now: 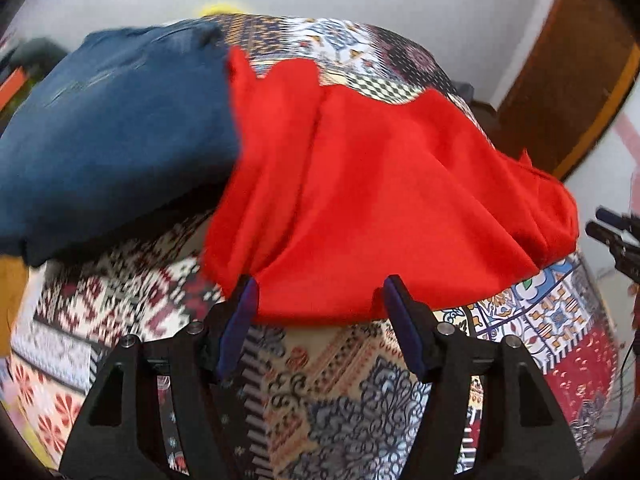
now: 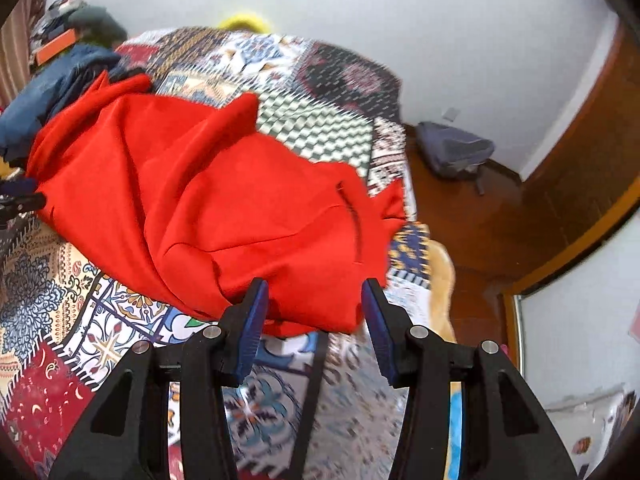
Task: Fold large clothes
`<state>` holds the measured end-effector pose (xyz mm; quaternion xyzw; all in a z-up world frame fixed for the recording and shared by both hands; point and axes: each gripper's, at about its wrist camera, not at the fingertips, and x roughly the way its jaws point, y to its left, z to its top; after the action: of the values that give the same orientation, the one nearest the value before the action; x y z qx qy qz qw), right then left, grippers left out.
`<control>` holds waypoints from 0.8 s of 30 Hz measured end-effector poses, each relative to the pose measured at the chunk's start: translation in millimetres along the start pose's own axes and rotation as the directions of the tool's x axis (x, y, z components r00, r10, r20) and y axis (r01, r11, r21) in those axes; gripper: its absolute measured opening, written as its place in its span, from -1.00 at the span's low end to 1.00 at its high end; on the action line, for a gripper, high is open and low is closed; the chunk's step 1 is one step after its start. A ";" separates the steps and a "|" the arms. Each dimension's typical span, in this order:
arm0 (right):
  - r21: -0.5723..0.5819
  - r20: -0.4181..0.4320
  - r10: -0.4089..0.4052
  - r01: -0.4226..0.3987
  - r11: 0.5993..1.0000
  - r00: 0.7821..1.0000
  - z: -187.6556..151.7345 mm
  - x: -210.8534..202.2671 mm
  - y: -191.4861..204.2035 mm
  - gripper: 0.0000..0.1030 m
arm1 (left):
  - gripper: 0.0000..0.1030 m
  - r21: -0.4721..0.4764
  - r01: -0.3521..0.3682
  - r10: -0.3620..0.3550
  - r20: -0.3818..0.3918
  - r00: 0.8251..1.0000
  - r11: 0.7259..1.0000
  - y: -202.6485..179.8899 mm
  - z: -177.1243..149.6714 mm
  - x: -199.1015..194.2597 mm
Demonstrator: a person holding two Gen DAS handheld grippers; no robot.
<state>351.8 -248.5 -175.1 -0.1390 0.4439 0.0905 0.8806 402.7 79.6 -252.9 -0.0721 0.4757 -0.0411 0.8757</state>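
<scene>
The red garment (image 1: 380,184) lies crumpled and loosely spread on the patterned bedspread (image 1: 352,384). A blue garment (image 1: 108,132) lies bunched at its nine o'clock side, touching it.

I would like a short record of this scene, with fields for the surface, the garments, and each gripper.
surface: bed with patchwork bedspread
main garment: red garment, crumpled, not yet folded
other garment: blue garment, to the left of the red one, touching it
left gripper: open, fingers at the red garment's near edge
right gripper: open, fingers at the red garment's near edge
floor item: grey backpack
</scene>
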 end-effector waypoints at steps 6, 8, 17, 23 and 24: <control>0.202 0.002 0.120 -0.118 0.972 0.993 -11.3 -11.8 -27.5 -0.13 | 0.30 -0.224 0.037 -0.039 -0.005 0.999 0.974 38.5 -16.3 -4.0; 0.258 -0.008 0.170 -0.163 0.952 0.985 -17.1 -8.8 -31.8 -0.13 | 0.30 -0.310 0.112 -0.128 -0.032 0.991 0.944 49.5 -22.6 4.2; 0.418 -0.066 0.286 -0.234 0.878 0.956 -21.8 29.7 -38.1 -0.13 | 0.30 -0.351 0.213 -0.235 -0.020 0.972 0.912 36.0 -11.1 33.6; 0.497 -0.085 0.311 -0.231 0.836 0.946 -11.1 62.2 -40.8 -0.10 | 0.28 -0.366 0.241 -0.263 -0.011 0.965 0.899 27.7 -0.5 53.8; 0.498 -0.084 0.311 -0.231 0.836 0.947 -9.1 66.6 -39.5 -0.07 | 0.21 -0.362 0.237 -0.260 -0.015 0.966 0.901 25.7 1.5 56.8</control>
<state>395.4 -286.4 -227.5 0.1421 0.5373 0.0896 0.8265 434.9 97.0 -303.3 -0.2888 0.4896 -0.0674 0.8199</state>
